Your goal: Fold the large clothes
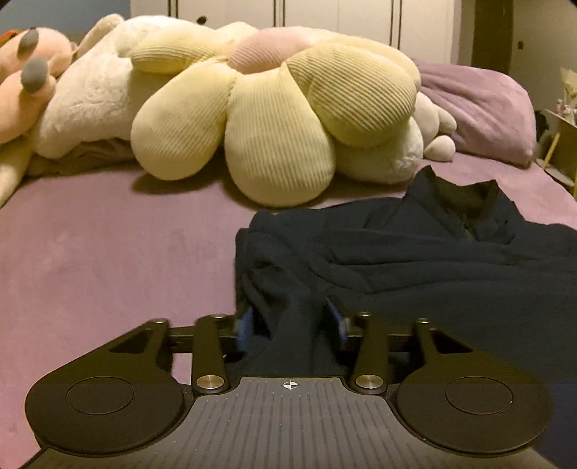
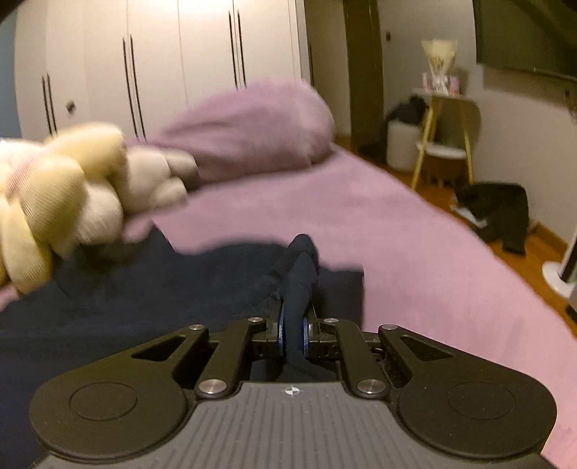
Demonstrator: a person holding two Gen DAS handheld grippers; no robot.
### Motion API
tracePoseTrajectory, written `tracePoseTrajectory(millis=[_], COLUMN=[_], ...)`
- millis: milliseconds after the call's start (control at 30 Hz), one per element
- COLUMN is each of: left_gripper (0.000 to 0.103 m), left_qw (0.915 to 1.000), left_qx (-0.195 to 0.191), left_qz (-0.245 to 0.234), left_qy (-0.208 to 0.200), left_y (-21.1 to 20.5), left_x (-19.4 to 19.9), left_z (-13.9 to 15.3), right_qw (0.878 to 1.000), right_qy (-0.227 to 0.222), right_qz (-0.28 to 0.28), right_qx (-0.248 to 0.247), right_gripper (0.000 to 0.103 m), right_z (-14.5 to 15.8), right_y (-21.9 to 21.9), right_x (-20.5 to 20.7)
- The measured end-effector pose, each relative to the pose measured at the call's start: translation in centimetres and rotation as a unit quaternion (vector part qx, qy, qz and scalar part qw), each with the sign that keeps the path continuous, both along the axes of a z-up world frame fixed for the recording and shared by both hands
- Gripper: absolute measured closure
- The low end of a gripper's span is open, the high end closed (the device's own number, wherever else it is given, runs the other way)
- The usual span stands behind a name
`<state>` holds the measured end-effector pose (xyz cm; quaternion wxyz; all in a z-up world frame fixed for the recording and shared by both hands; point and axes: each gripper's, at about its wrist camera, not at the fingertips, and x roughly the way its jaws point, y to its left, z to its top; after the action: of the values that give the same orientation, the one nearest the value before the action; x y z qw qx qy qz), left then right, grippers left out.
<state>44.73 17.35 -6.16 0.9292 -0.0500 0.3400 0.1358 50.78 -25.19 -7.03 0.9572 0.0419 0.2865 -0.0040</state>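
My left wrist view sits low over the bed (image 1: pixel 108 252), looking forward and slightly down along the left gripper (image 1: pixel 292 321) toward the flower cushion (image 1: pixel 274 108) and the wardrobe (image 1: pixel 324 21) behind it. My right wrist view is just as low, facing along the right gripper (image 2: pixel 293 333) toward the bed's far corner, the pillow (image 2: pixel 252 126) and the floor (image 2: pixel 523 252). Both share the dark garment (image 1: pixel 414 259), close under each lens, plus cushion, pillow and wardrobe.

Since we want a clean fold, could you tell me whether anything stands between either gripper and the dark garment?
Nothing visible does. The navy garment lies on the purple bedspread; fabric already sits between the left gripper's parted pads, and the right gripper is clamped on a fold. The flower cushion lies beyond it.
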Motion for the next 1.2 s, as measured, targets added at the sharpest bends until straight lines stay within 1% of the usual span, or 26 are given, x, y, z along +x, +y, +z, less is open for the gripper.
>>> tracePoseTrajectory(millis=[33,100,133,200,233,267,300,333,367,400,433,467,500,567,667,700,767,833,867,933,1033,1067,1133,1200], left_gripper=[0.042,0.029,0.027,0.025,0.025,0.024,0.028,0.032,0.042,0.048,0.052,0.058,0.065,0.073,0.078,0.081,0.081,0.081,0.081,0.080,0.077,0.077,0.071,0.066], left_qw=[1.0000,0.9994,0.9984,0.9924,0.9902,0.9899,0.9901,0.9905,0.9915,0.9926,0.9939,0.9955,0.9964,0.9966,0.9943,0.9942,0.9953,0.9954,0.9953,0.9946,0.9914,0.9905,0.9888,0.9855], left_qx=[-0.005,-0.033,-0.055,-0.123,-0.139,-0.142,-0.140,-0.137,-0.130,-0.121,-0.110,-0.094,-0.084,-0.082,-0.105,-0.104,-0.082,-0.054,-0.040,-0.005,0.051,0.059,0.076,0.116], left_qz=[0.001,0.007,0.014,0.007,0.004,0.004,0.001,-0.005,-0.007,-0.009,-0.012,-0.013,-0.013,-0.006,0.002,0.003,0.006,0.015,0.021,0.029,0.039,0.045,0.052,0.058], left_qy=[-0.005,-0.006,-0.005,-0.009,-0.008,-0.007,-0.006,-0.008,-0.007,-0.007,-0.006,-0.005,-0.004,-0.005,-0.020,-0.027,-0.052,-0.077,-0.086,-0.100,-0.114,-0.116,-0.117,-0.110], left_y=[0.2,1.0,1.6,3.0,3.3,3.5,3.5,3.4,3.1,2.6,2.2,1.7,1.4,1.4,2.4,2.5,2.5,2.3,2.0,1.4,-0.1,-0.5,-1.2,-1.9], left_x=[0.0,-0.1,-0.4,-1.2,-1.4,-1.6,-1.7,-1.7,-1.8,-1.8,-1.8,-1.6,-1.7,-1.9,-1.7,-1.3,0.1,2.0,3.3,5.9,9.3,10.3,11.7,12.8], left_z=[-0.3,-0.7,-0.7,-0.8,-0.9,-1.1,-1.1,-1.2,-1.1,-1.0,-0.8,-0.6,-0.3,0.9,3.6,4.5,6.7,8.3,8.9,9.1,7.9,7.0,4.8,2.1], right_qw=[1.000,1.000,1.000,1.000,1.000,1.000,0.999,0.998,0.997,0.997,0.998,0.999,0.999,0.999,0.999,0.999,0.997,0.995,0.993,0.991,0.990,0.989,0.988,0.988], right_qy=[0.004,0.012,0.009,0.006,0.005,0.004,0.001,-0.001,-0.003,-0.006,-0.006,-0.009,-0.012,-0.015,-0.025,-0.039,-0.069,-0.094,-0.109,-0.123,-0.131,-0.134,-0.137,-0.126], right_qz=[0.001,0.005,0.007,0.009,0.010,0.013,0.020,0.027,0.031,0.033,0.035,0.036,0.035,0.036,0.023,0.021,0.021,0.022,0.020,0.014,-0.006,-0.015,-0.033,-0.046], right_qx=[-0.006,-0.015,-0.019,-0.018,-0.012,0.003,0.032,0.057,0.070,0.064,0.047,0.024,0.002,-0.017,-0.028,-0.030,-0.028,-0.026,-0.037,-0.046,-0.049,-0.054,-0.067,-0.078], right_gripper=[0.092,0.091,0.090,0.088,0.085,0.075,0.069,0.067,0.067,0.067,0.075,0.085,0.087,0.095,0.096,0.096,0.096,0.096,0.096,0.096,0.096,0.096,0.096,0.096], right_z=[-0.8,-2.1,-2.4,-2.0,-1.7,-1.4,-1.2,-1.2,-1.1,-1.3,-1.5,-1.7,-1.9,-1.7,-0.6,0.2,2.1,4.1,5.2,6.6,7.5,7.5,6.6,4.7], right_y=[0.1,0.2,0.3,0.2,0.1,-0.1,-0.8,-1.3,-1.6,-1.4,-0.9,-0.3,0.2,0.8,1.0,1.1,1.2,1.8,2.5,3.4,4.4,4.8,5.5,5.8], right_x=[0.0,0.0,-0.2,-0.3,-0.3,-0.4,-0.7,-0.8,-1.1,-1.3,-1.4,-1.5,-1.6,-1.7,-2.2,-2.6,-2.7,-1.5,-0.4,2.3,6.2,7.5,9.5,11.4])
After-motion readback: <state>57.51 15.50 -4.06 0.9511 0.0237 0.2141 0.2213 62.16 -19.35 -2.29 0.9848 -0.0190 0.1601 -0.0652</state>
